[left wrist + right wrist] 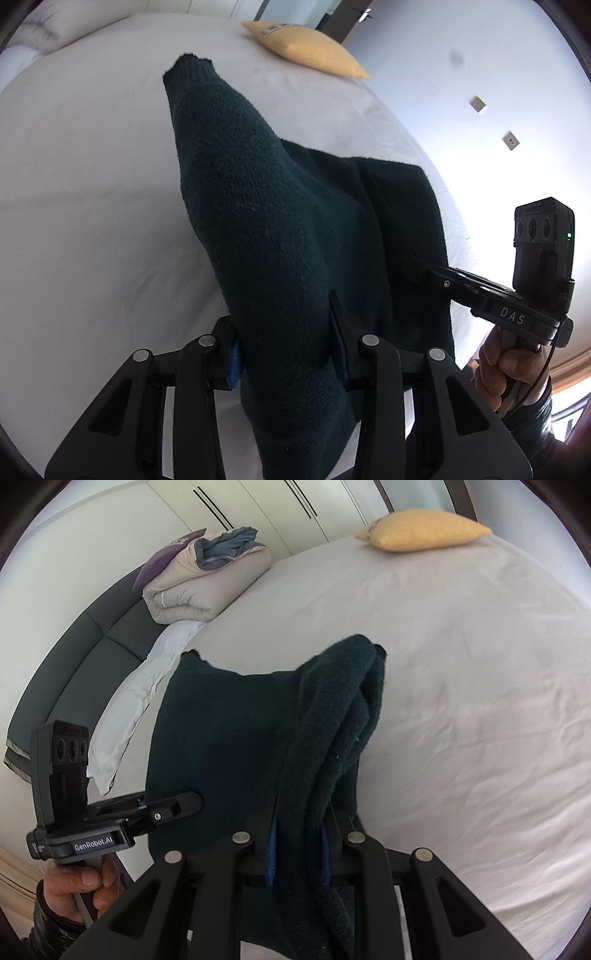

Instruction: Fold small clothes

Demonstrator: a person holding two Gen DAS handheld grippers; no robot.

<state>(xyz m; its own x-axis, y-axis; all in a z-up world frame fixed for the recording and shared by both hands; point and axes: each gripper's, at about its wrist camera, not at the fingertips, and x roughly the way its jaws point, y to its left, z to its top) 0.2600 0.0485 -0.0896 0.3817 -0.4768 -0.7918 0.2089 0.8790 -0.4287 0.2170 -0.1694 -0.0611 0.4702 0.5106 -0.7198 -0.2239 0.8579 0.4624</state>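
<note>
A dark green knitted sweater (266, 221) hangs above the white bed (81, 184), held up by both grippers. My left gripper (288, 343) is shut on a thick bunch of its knit, with a sleeve reaching away toward the cuff (188, 68). My right gripper (299, 834) is shut on a folded edge of the sweater (332, 716). The right gripper also shows in the left wrist view (417, 267), pinching the sweater's right side. The left gripper shows in the right wrist view (192, 801), pinching its left side.
A yellow pillow (421, 530) lies at the far side of the bed (480, 701). A folded beige and blue duvet (207, 579) and a white pillow (140, 698) sit by the dark headboard (85, 650). White wardrobe doors (258, 509) stand beyond.
</note>
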